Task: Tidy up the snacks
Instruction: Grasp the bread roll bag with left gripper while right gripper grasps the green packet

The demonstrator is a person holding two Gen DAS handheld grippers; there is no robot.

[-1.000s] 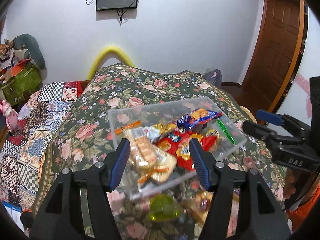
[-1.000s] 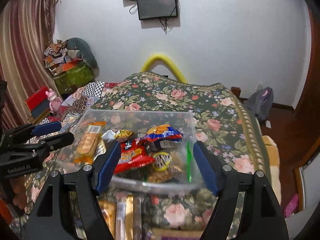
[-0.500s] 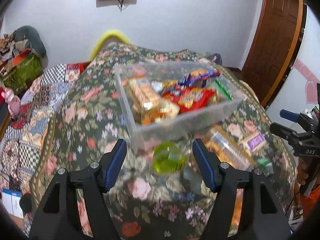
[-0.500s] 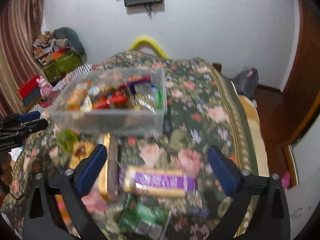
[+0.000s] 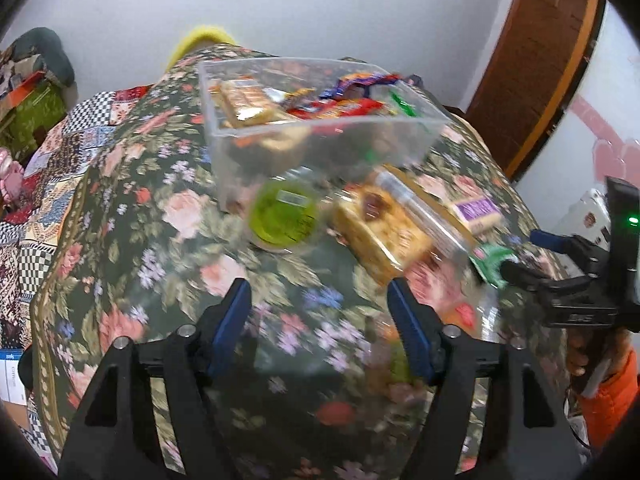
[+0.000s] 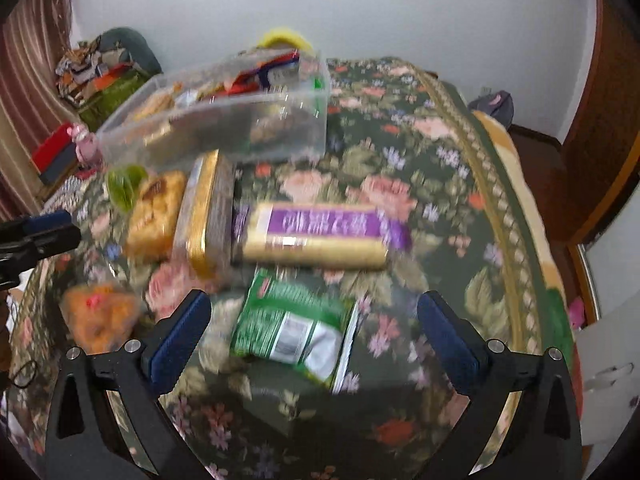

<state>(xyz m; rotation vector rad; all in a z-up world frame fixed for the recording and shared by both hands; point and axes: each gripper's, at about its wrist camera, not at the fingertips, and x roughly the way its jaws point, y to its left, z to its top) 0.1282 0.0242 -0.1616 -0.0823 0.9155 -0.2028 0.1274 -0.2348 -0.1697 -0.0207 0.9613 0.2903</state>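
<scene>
A clear plastic box (image 5: 320,136) (image 6: 224,120) holding several snack packets stands at the far side of the floral table. In front of it lie a green jelly cup (image 5: 282,214) (image 6: 124,186), a yellow cake packet (image 5: 380,232) (image 6: 156,212), a long gold-edged biscuit pack (image 6: 206,216), a purple and gold biscuit pack (image 6: 320,234) (image 5: 476,212), a green snack bag (image 6: 292,328) and an orange packet (image 6: 100,316). My left gripper (image 5: 320,320) is open and empty, short of the jelly cup. My right gripper (image 6: 314,340) is open wide, with the green bag between its fingers' line of view.
The floral cloth (image 5: 160,220) covers the table, whose edge curves away on the right (image 6: 516,240). A patchwork bed (image 5: 36,184) lies to the left, a wooden door (image 5: 532,60) to the right. The view is motion-blurred.
Both grippers have pulled back and tilted down from the box. The loose snacks in front of the box have come into view. The right gripper has opened wider.
</scene>
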